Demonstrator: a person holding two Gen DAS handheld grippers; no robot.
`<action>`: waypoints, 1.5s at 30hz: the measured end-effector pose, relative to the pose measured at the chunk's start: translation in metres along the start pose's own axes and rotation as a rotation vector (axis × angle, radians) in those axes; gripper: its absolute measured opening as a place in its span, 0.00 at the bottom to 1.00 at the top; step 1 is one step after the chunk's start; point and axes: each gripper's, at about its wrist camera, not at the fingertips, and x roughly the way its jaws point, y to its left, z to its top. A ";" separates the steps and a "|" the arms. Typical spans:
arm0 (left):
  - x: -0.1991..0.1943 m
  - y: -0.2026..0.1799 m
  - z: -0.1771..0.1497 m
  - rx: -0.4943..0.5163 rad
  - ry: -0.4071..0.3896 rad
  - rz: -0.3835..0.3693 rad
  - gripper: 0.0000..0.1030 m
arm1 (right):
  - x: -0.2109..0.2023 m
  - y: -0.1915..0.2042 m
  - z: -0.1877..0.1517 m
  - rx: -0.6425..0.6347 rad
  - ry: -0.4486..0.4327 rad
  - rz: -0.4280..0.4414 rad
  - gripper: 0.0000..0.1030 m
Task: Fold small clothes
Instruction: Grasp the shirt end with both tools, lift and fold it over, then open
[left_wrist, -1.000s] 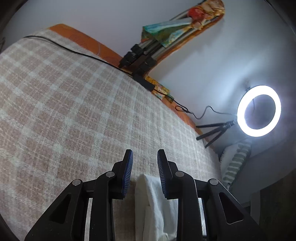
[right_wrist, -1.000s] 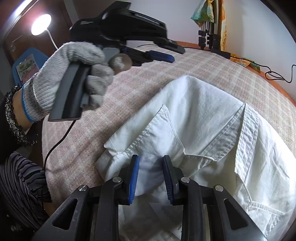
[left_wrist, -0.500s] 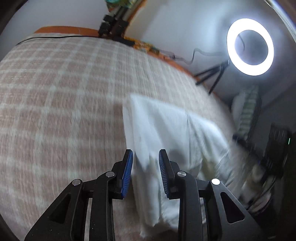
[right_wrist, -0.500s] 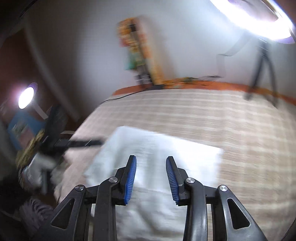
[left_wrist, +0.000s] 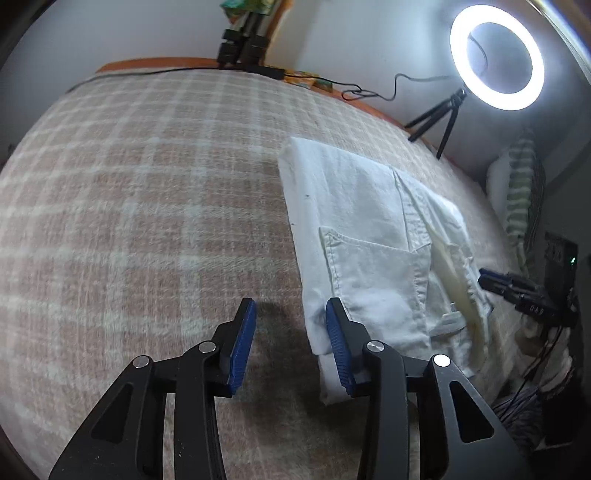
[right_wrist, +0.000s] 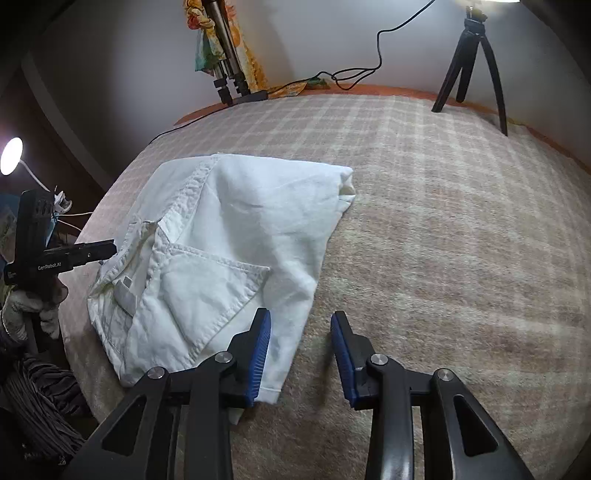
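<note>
White shorts (left_wrist: 362, 236) lie folded in half on the checked blanket, back pocket facing up; they also show in the right wrist view (right_wrist: 229, 240). My left gripper (left_wrist: 290, 332) is open and empty, hovering at the near left edge of the shorts. My right gripper (right_wrist: 301, 343) is open and empty at the near right edge of the shorts, its left finger over the cloth. In the right wrist view the left gripper (right_wrist: 88, 251) shows at the far left by the waistband. In the left wrist view the right gripper (left_wrist: 517, 291) shows at the right.
The pink checked blanket (left_wrist: 147, 206) covers the bed. A lit ring light (left_wrist: 496, 55) on a small tripod (right_wrist: 472, 55) stands at the far edge. A larger tripod (right_wrist: 225, 74) and a cable (right_wrist: 347, 74) lie by the wall. A striped pillow (left_wrist: 521, 195) sits at the right.
Both grippers let go of the shorts and opened wider. They pulled back to opposite sides. The shorts now lie folded flat on the blanket.
</note>
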 end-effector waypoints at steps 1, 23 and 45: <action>-0.003 0.004 -0.001 -0.039 -0.001 -0.030 0.37 | -0.004 -0.005 0.000 0.027 -0.009 0.034 0.39; 0.034 0.038 0.019 -0.370 0.066 -0.408 0.44 | 0.037 -0.049 -0.014 0.435 0.014 0.534 0.41; -0.004 -0.108 0.029 0.230 -0.168 -0.104 0.11 | -0.028 0.018 0.028 0.082 -0.134 0.203 0.13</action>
